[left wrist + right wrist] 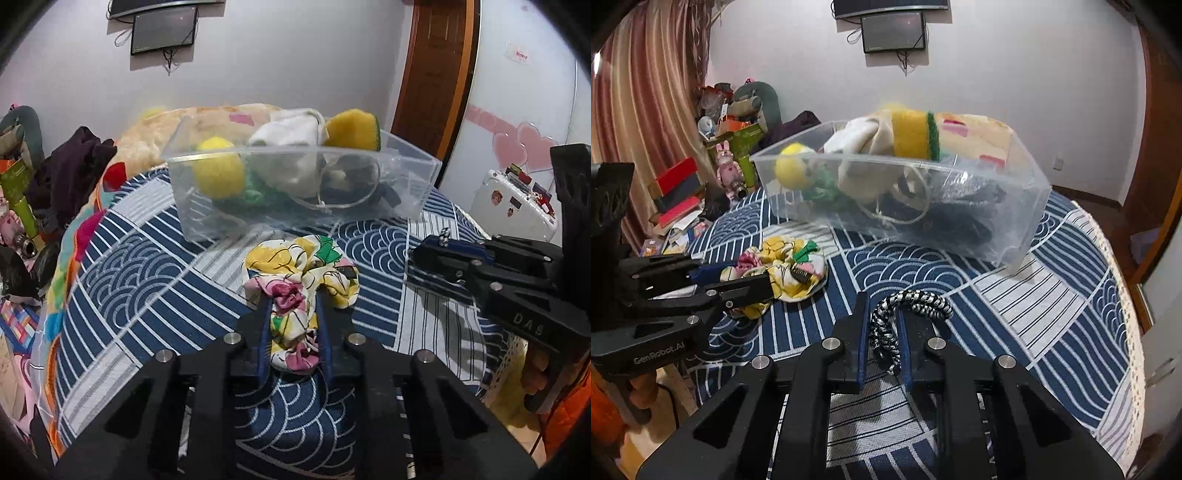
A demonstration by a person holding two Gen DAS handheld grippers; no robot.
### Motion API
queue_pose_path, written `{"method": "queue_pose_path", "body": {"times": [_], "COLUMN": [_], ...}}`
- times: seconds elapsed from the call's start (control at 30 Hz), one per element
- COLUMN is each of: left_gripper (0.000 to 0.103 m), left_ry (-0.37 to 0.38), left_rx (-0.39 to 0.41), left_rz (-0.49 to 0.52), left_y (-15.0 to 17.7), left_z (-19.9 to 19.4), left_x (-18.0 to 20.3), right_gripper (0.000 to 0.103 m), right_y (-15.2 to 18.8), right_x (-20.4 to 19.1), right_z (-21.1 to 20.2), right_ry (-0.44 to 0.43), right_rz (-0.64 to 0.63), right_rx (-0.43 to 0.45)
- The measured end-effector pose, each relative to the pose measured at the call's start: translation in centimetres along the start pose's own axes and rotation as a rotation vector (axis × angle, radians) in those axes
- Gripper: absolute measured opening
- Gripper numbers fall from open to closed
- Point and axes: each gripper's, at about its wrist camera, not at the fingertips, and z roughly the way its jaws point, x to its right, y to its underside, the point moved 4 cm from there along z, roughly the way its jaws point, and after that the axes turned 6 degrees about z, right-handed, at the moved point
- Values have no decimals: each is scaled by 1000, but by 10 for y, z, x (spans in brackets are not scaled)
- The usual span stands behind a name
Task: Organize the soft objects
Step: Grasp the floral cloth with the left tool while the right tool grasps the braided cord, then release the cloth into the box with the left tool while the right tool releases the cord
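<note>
My left gripper [291, 295] is shut on a floral fabric scrunchie [301, 269], held just above the blue patterned bedspread; it also shows in the right wrist view [790, 266]. My right gripper [882, 314] is shut on a black-and-white braided hair tie [908, 301]. A clear plastic bin [406, 173] stands beyond both, holding a yellow ball [218, 170], a white cloth [291, 147], a yellow-green sponge [354, 127], green fabric and dark items. The bin also shows in the right wrist view [1015, 206].
A plush pillow [155, 136] lies behind the bin. Dark clothes [70, 166] and clutter sit at the bed's left side. A white suitcase [517, 199] stands right. The bed edge with lace trim [1126, 314] drops off at right.
</note>
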Motion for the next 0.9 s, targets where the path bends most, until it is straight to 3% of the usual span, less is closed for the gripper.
{"method": "queue_pose_path", "body": {"times": [0.37, 0.6, 0.9], "left_gripper": [21, 21, 21], "left_ry": [-36, -49, -90], "left_rx": [159, 207, 135], "left_rz": [-6, -33, -35], "left_y": [-53, -92, -106], "left_z": [-37, -31, 20], "left_x": [-15, -28, -35], "right_gripper": [13, 13, 13], "right_y": [-39, -78, -88], "right_x": [0, 4, 29], "right_z": [-28, -31, 19], "right_ry": [27, 37, 70], "right_rz": [-19, 1, 98], "right_rx": [147, 252, 161]}}
